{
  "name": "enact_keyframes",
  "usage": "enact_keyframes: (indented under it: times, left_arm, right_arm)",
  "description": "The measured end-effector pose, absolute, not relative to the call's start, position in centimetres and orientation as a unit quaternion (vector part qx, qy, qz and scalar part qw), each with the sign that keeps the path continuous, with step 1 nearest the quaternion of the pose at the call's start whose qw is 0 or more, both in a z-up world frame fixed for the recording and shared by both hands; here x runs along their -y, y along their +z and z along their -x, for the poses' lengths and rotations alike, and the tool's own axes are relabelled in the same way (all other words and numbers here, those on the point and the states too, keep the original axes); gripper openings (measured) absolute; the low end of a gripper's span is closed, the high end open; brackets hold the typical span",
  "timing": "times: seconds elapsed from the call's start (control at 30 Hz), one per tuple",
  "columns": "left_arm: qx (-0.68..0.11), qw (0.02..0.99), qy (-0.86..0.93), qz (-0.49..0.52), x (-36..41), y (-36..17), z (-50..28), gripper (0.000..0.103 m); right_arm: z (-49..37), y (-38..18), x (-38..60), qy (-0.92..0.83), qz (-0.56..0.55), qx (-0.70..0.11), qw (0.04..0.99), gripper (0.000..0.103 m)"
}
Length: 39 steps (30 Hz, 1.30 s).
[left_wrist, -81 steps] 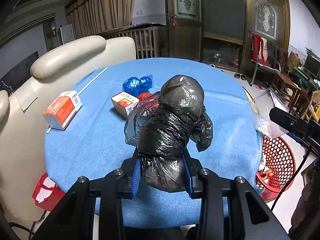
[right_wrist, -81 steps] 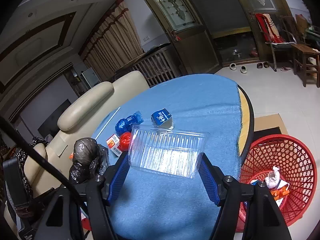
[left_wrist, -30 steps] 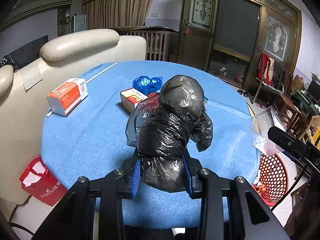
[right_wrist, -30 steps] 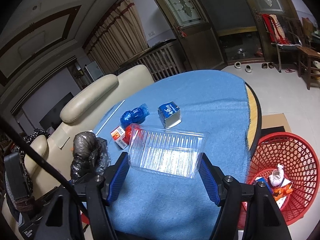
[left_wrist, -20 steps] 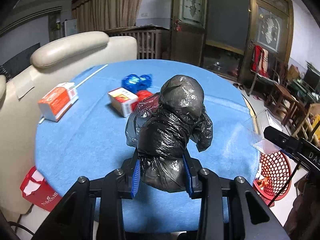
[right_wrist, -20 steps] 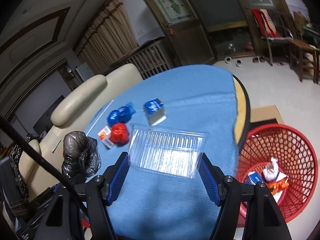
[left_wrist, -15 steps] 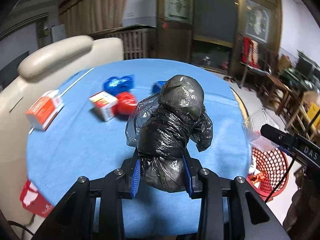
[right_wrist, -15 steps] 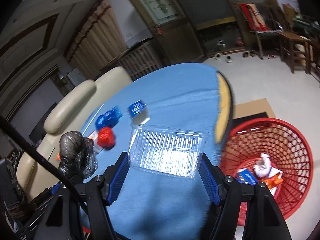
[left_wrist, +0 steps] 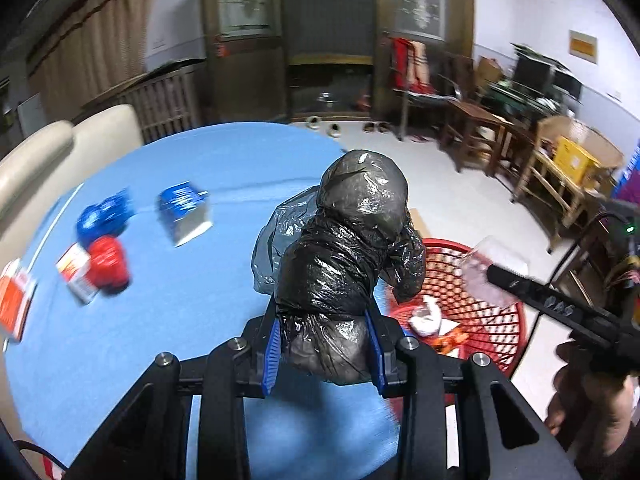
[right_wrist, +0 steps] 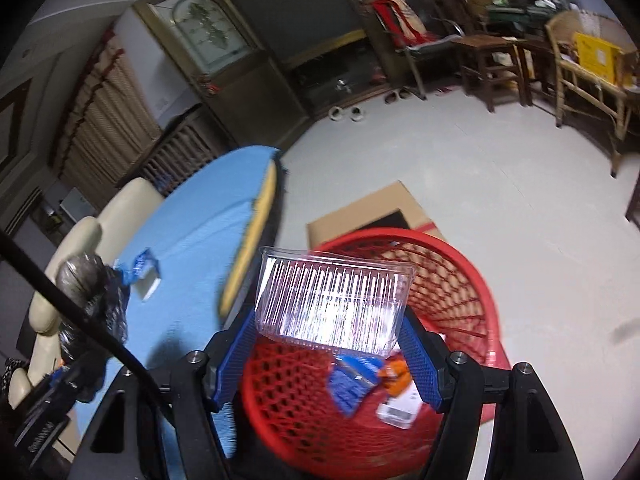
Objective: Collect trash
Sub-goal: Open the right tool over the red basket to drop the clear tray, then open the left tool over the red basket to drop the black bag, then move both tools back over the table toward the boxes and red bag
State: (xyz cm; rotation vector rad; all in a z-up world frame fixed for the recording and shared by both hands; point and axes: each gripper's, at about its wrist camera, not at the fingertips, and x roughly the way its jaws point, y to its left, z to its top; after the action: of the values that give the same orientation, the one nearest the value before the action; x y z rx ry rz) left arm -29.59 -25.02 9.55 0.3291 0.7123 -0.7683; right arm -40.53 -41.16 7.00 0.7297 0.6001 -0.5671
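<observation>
Over the red basket (right_wrist: 460, 280), right gripper (right_wrist: 328, 344) grasps a ribbed, seemingly empty clear tray (right_wrist: 332, 300).

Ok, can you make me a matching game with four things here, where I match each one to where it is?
Things:
1. black bag
2. clear tray
3. red ball
4. white wad

Places:
A. in the red basket
B. in the left gripper
C. on the blue table
D. in the right gripper, above the basket

Pairs: 1-B, 2-D, 3-C, 4-A
</observation>
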Motion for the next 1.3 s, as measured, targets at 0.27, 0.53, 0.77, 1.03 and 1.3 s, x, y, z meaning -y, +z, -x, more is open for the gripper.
enact_keyframes:
  times: [0.27,0.53,0.77,1.03,1.3]
  left_arm:
    - [-0.334,0.834,-0.398,-0.184,28.9,9.6,30.9,0.038]
    - [-0.342,0.812,-0.424,-0.209,31.5,8.7,32.5,0.038]
    - [-0.350,0.793,-0.443,-0.230,33.5,7.9,33.7,0.038]
    - [-0.364,0.766,-0.458,-0.267,35.9,6.7,34.4,0.080]
    - [-0.383,0.794,-0.427,-0.204,32.0,8.0,30.8,0.080]
  right_arm:
    - [40.9,4.2,43.1,-0.267,-0.376,-0.319,0.828,0.079]
    - [43.3,4.6,44.8,-0.291,-0.394,-0.287,0.823,0.086]
    - [46.5,5.9,46.7,-0.326,-0.409,-0.246,0.816,0.086]
    - [47.9,7.9,47.3,-0.340,-0.402,-0.227,0.819,0.086]
    - [46.6,8.3,46.4,-0.329,-0.393,-0.234,0.826,0.086]
